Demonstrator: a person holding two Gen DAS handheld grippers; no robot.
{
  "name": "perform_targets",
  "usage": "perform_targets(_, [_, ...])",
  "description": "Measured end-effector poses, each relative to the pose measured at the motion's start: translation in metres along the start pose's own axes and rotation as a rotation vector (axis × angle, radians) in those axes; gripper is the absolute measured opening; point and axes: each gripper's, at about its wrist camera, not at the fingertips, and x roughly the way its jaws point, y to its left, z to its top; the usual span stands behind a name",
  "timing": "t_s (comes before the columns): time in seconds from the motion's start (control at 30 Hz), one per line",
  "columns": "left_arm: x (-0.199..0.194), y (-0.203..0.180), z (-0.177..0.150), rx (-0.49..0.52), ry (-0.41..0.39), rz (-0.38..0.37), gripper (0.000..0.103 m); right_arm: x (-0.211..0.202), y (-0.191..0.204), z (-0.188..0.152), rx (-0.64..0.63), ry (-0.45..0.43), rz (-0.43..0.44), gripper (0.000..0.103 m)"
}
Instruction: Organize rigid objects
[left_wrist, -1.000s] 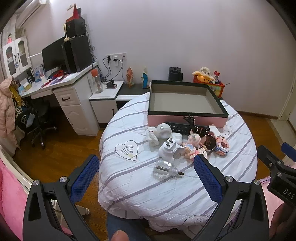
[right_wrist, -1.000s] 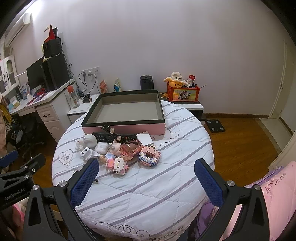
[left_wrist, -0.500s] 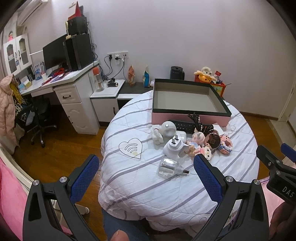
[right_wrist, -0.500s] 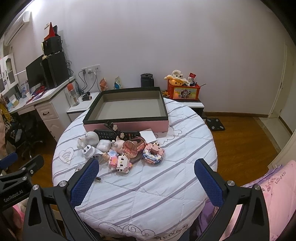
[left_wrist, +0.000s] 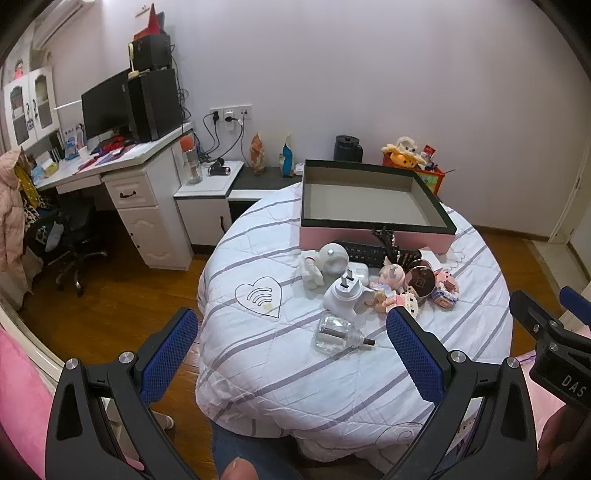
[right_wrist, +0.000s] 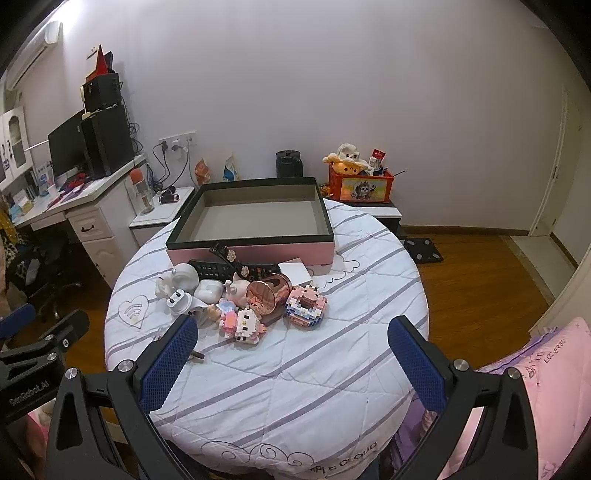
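Lying clustered on the striped round table, just before the empty pink box, the small toys and a clear bottle are seen; the left gripper and right gripper are held wide apart, gripping nothing, above the near edge.

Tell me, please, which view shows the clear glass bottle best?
The left wrist view: the bottle lies in full sight on its side, nearest the camera. In the right wrist view a finger hides nearly all of it; only its dark tip shows.
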Motion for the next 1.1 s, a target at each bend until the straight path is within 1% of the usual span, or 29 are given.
perform_targets(0.33, [0.010, 0.001, -0.001, -0.002, 0.019, 0.003, 0.103, 0.006, 0.001, 0.000, -0.003, 0.015, -0.005, 0.103])
perform_targets(0.53, [0.024, -0.004, -0.006, 0.003, 0.042, -0.007, 0.103, 0.020, -0.007, -0.003, 0.007, 0.037, -0.010, 0.103])
perform_targets(0.7, [0.049, -0.011, -0.020, 0.035, 0.087, -0.027, 0.103, 0.038, -0.018, -0.009, 0.021, 0.072, -0.008, 0.103])
perform_targets(0.8, [0.066, -0.017, -0.027, 0.052, 0.125, -0.054, 0.103, 0.051, -0.022, -0.012, 0.024, 0.096, -0.008, 0.103])
perform_targets(0.93, [0.087, -0.022, -0.031, 0.044, 0.148, -0.083, 0.103, 0.067, -0.026, -0.015, 0.023, 0.126, -0.012, 0.103])
perform_targets(1.1, [0.119, -0.026, -0.029, 0.036, 0.184, -0.096, 0.103, 0.084, -0.034, -0.016, 0.035, 0.158, -0.021, 0.103])
